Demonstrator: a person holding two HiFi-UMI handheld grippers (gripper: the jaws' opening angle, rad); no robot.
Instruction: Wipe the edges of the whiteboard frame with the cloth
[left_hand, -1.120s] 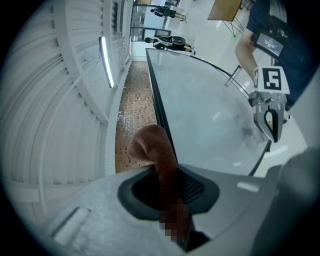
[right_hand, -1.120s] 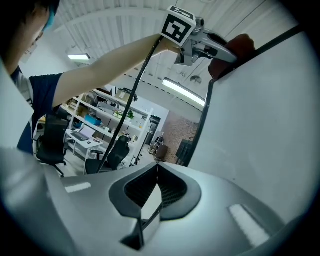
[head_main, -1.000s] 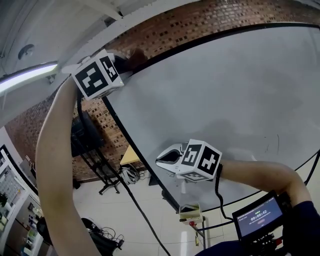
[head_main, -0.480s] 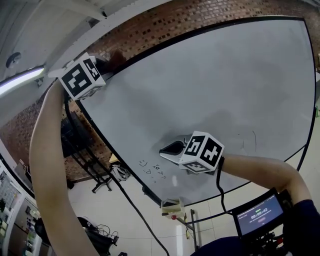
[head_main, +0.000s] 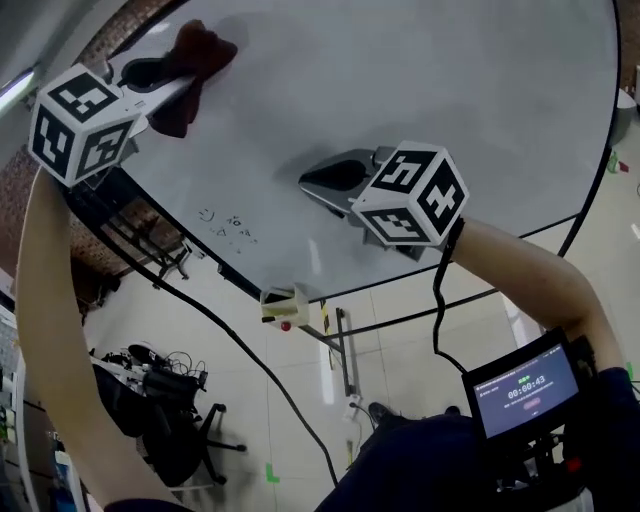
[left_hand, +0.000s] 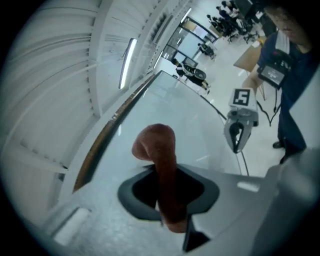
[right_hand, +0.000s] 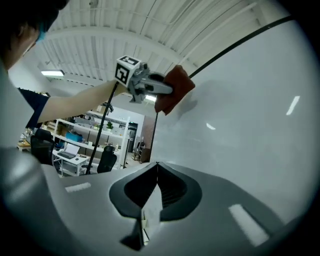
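Whiteboard (head_main: 450, 120), black-framed, stands before brick wall (head_main: 125, 22) above pale tiled floor (head_main: 250, 400).

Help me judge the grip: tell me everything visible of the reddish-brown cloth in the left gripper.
Soft, crumpled reddish-brown cloth, pinched between the shut jaws of the left gripper. A bunched, rounded end sticks out past the jaw tips; a shorter end hangs behind. It sits before the white face of the whiteboard, inside the black frame; contact with the board is unclear.

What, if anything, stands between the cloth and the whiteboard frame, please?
Nothing visible does: the cloth, shut in the left gripper, lies over bare whiteboard near the frame; the right gripper is well clear.
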